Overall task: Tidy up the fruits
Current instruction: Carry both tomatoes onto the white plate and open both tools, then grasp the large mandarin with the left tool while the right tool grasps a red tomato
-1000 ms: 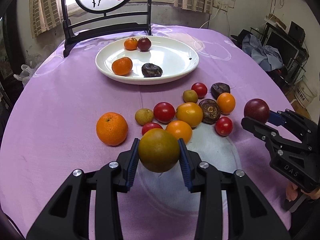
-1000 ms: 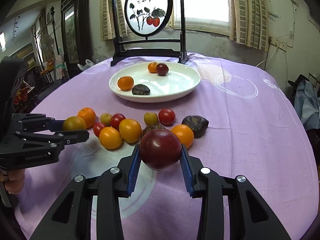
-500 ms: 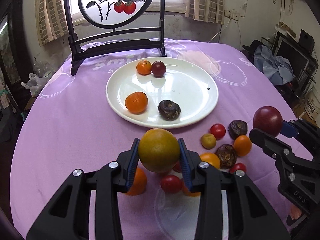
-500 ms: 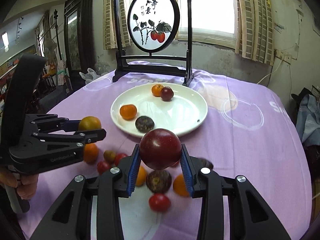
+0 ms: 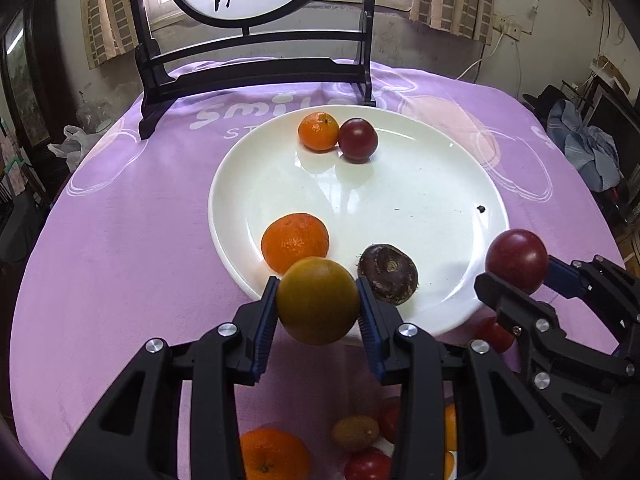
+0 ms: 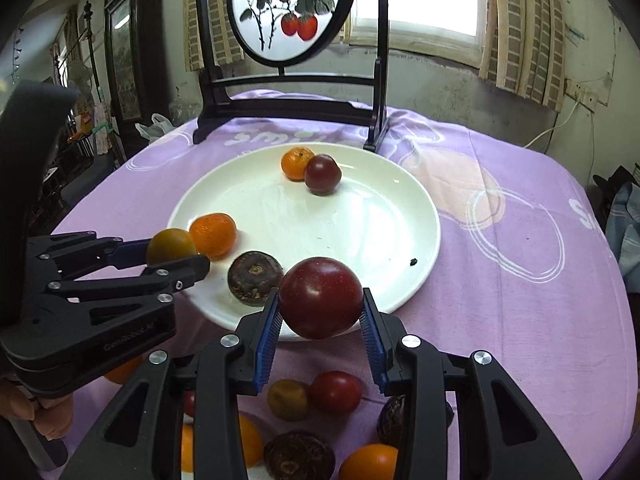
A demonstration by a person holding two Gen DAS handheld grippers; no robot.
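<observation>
My left gripper (image 5: 318, 306) is shut on a greenish-yellow orange (image 5: 318, 300) and holds it above the near rim of the white plate (image 5: 440, 168). My right gripper (image 6: 320, 312) is shut on a dark red plum (image 6: 320, 298), above the plate's (image 6: 380, 208) near edge. The plate holds two mandarins (image 5: 295, 242) (image 5: 318, 131), a small plum (image 5: 357, 139) and a dark wrinkled fruit (image 5: 387, 274). The right gripper with its plum (image 5: 516, 260) shows at the right of the left wrist view. The left gripper with its orange (image 6: 170, 246) shows at the left of the right wrist view.
Several loose fruits lie on the purple tablecloth (image 5: 100, 248) below the grippers: an orange (image 5: 272, 456), red tomatoes (image 6: 336, 392), dark wrinkled fruits (image 6: 298, 456). A black wooden stand with a round painted screen (image 6: 288, 92) stands behind the plate.
Both grippers have moved forward with their fruits, from above the loose pile to the plate's near rim. The pile now lies beneath the grippers.
</observation>
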